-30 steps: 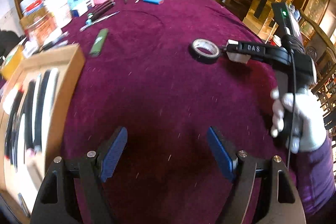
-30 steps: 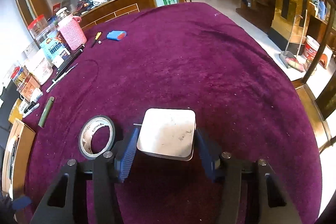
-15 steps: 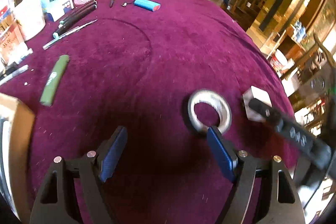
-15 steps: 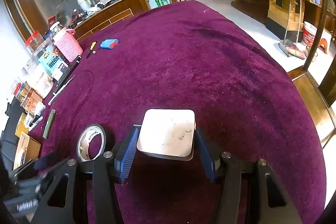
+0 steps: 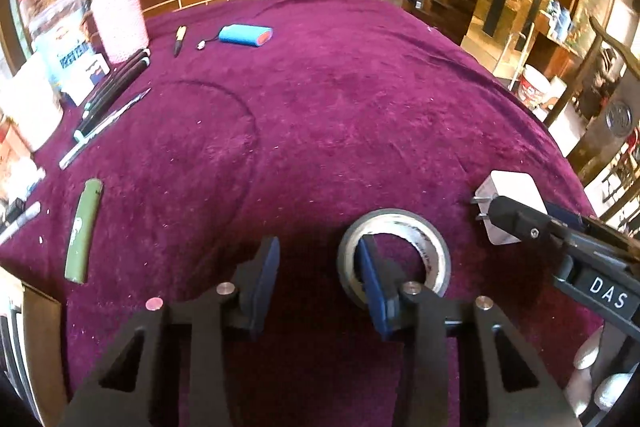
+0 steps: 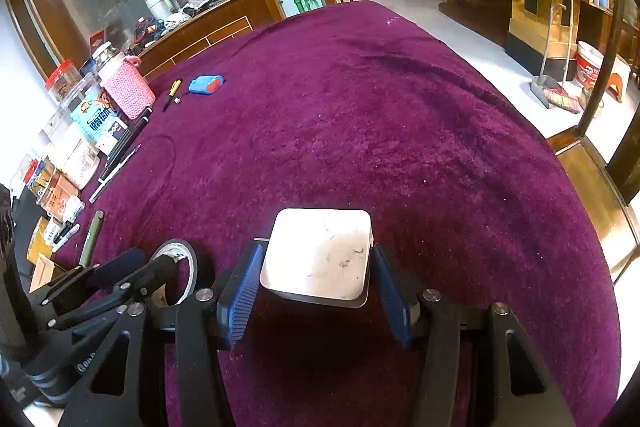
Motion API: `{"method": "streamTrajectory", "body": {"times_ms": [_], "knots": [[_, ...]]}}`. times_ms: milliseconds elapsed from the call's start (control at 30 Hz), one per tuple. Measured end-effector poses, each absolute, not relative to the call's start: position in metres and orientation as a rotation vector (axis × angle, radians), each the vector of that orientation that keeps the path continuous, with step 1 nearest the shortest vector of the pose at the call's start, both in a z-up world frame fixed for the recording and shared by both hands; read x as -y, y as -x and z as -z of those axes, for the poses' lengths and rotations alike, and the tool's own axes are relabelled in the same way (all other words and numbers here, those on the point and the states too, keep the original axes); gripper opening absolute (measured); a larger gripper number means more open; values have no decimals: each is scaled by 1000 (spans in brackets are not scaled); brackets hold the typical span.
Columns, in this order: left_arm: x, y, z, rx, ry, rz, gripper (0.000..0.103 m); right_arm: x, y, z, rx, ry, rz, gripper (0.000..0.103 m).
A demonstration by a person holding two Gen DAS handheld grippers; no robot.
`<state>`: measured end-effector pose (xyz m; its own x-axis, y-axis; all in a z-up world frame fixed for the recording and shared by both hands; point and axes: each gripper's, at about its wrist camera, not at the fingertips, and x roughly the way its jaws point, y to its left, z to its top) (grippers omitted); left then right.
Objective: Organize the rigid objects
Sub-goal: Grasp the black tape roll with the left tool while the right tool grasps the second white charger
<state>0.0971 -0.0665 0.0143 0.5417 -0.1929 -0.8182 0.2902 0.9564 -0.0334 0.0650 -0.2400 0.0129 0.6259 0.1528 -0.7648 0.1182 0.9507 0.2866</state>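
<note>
A roll of tape (image 5: 416,235) lies flat on the purple tablecloth. My left gripper (image 5: 318,273) is open, its right finger (image 5: 370,279) down inside the roll's hole and its left finger outside the rim. The roll also shows in the right wrist view (image 6: 182,259), partly hidden by the left gripper. My right gripper (image 6: 316,287) is shut on a white square charger plug (image 6: 320,257), which rests at the cloth. The plug also shows in the left wrist view (image 5: 516,193).
A green lighter (image 5: 83,231), pens (image 5: 108,119), a blue battery pack (image 5: 246,35), a small screwdriver (image 5: 179,39), a pink basket (image 5: 120,21) and jars line the left side. A wooden tray corner (image 5: 40,331) sits at lower left. The table edge drops off right.
My left gripper has swung right and forward to the tape roll and lowered one finger into its hole, narrowing its opening. The right gripper holds the plug still.
</note>
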Motion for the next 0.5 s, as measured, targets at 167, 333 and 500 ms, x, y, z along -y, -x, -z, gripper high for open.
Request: {"method": "streamTrajectory", "body": {"times_ms": [167, 333, 500], "knots": [[78, -97, -12, -929, -141, 276, 45, 241, -65, -13, -897, -325, -19, 60], [80, -92, -12, -908, -162, 319, 29, 240, -66, -12, -893, -318, -23, 64], [83, -75, -17, -898, -171, 357, 11, 239, -68, -12, -889, -313, -35, 69]]}}
